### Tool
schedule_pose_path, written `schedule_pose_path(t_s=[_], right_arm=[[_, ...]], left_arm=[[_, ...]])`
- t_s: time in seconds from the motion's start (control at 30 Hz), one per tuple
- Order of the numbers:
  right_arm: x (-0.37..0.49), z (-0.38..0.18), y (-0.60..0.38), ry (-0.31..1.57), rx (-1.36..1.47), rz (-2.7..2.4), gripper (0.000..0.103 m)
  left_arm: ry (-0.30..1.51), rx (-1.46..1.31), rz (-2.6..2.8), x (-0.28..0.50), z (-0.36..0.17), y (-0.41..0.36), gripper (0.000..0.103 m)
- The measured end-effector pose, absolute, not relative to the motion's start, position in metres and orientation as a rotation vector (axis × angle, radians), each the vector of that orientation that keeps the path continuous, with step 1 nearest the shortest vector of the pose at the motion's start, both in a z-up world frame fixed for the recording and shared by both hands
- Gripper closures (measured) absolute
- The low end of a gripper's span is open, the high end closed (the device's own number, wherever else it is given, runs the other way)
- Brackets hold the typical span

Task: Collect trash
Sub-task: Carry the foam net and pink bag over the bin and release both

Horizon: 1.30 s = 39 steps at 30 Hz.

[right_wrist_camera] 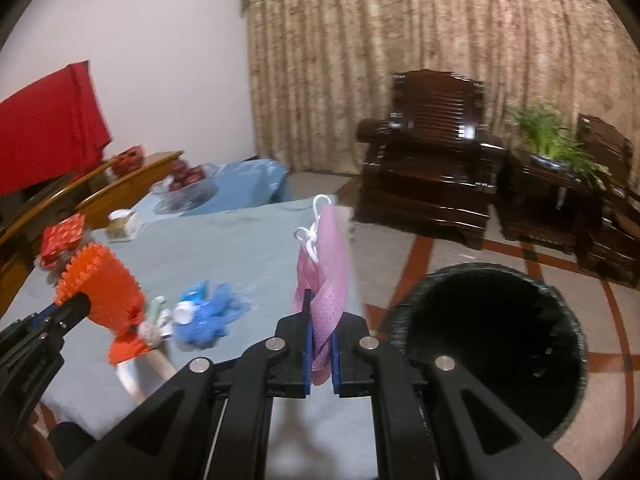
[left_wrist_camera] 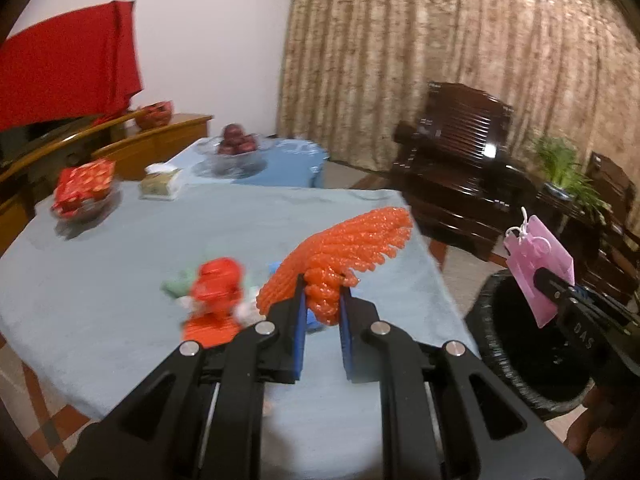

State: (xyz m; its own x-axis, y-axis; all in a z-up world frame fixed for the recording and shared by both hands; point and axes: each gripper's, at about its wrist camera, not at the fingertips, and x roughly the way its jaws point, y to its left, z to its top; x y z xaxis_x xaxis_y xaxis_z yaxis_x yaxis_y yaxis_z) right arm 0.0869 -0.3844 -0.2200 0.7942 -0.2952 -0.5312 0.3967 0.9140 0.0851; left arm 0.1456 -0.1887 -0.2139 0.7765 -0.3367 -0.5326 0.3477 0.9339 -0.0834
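1. Lettering on the side of the right gripper (left_wrist_camera: 538, 276) reads "DAS" in the left wrist view; no other writing is sharp enough to read, and the red patterned packet (left_wrist_camera: 85, 186) in a glass dish shows only a blurred print.
2. Left gripper (left_wrist_camera: 323, 300) has its fingers clenched on an orange foam fruit net (left_wrist_camera: 348, 240), which sticks up and to the right above the counter (left_wrist_camera: 240, 216).
3. Right gripper's fingers are clenched on a pink mesh pouch (right_wrist_camera: 326, 264) with a white plastic hook at its top; the pouch stands upright between the pads.
4. More trash lies on the counter's grey-blue cloth: a crumpled blue wrapper (right_wrist_camera: 208, 316), a red wrapper (left_wrist_camera: 218, 284) on an orange scrap, and small green and white bits beside them.
5. Black round bin (right_wrist_camera: 492, 344) stands open on the patterned floor just off the counter's right edge, below and to the right of the pink pouch.
6. Farther back on the counter sit a tissue box (left_wrist_camera: 160, 184) and a glass bowl of dark red fruit (left_wrist_camera: 236, 148).
7. Dark wooden armchair (right_wrist_camera: 428, 168) and a potted green plant (right_wrist_camera: 548, 140) stand before a beige curtain (right_wrist_camera: 400, 40); a red cloth (left_wrist_camera: 64, 80) hangs at the left wall.
8. Nothing lies between the held pouch and the bin's mouth.
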Motion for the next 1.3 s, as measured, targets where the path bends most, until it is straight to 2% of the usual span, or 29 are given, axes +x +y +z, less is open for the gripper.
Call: schedule_pose_path(t_s=[0.3,0.67,0.7,0.73,0.8,0.93,1.13,1.27,1.3], right_arm=[[0.047,-0.222,-0.466,0.526,0.206,-0.534,0.096],[0.016,-0.258,-0.571,0.570,0.263,-0.697,0.096],[0.014,-0.262,-0.579,0.580,0.274,-0.701,0.094],[0.015,-0.267,-0.586,0.597,0.289,-0.703,0.087],[0.016,-0.277,-0.597,0.625,0.297,-0.726,0.081],[0.008,-0.286,-0.603,0.631,0.314,-0.756,0.066],[0.006,-0.283,-0.588,0.624,0.315,-0.746,0.064],[0.012,-0.271,-0.568,0.597,0.316,-0.699,0.062],[0.016,-0.267,-0.556,0.592,0.308,-0.675,0.062]], left_arm=[[0.582,0.054,-0.545,0.136,-0.212,-0.290,0.089],[0.606,0.095,-0.742,0.114,-0.228,-0.419,0.089],[0.613,0.100,-0.755,0.114,-0.233,-0.428,0.086],[0.630,0.106,-0.770,0.114,-0.241,-0.440,0.082],[0.665,0.120,-0.789,0.114,-0.254,-0.453,0.068],[0.684,0.163,-0.797,0.116,-0.273,-0.466,0.065],[0.676,0.161,-0.725,0.124,-0.268,-0.427,0.056],[0.644,0.140,-0.643,0.133,-0.256,-0.373,0.040],[0.638,0.135,-0.606,0.137,-0.255,-0.352,0.040]])
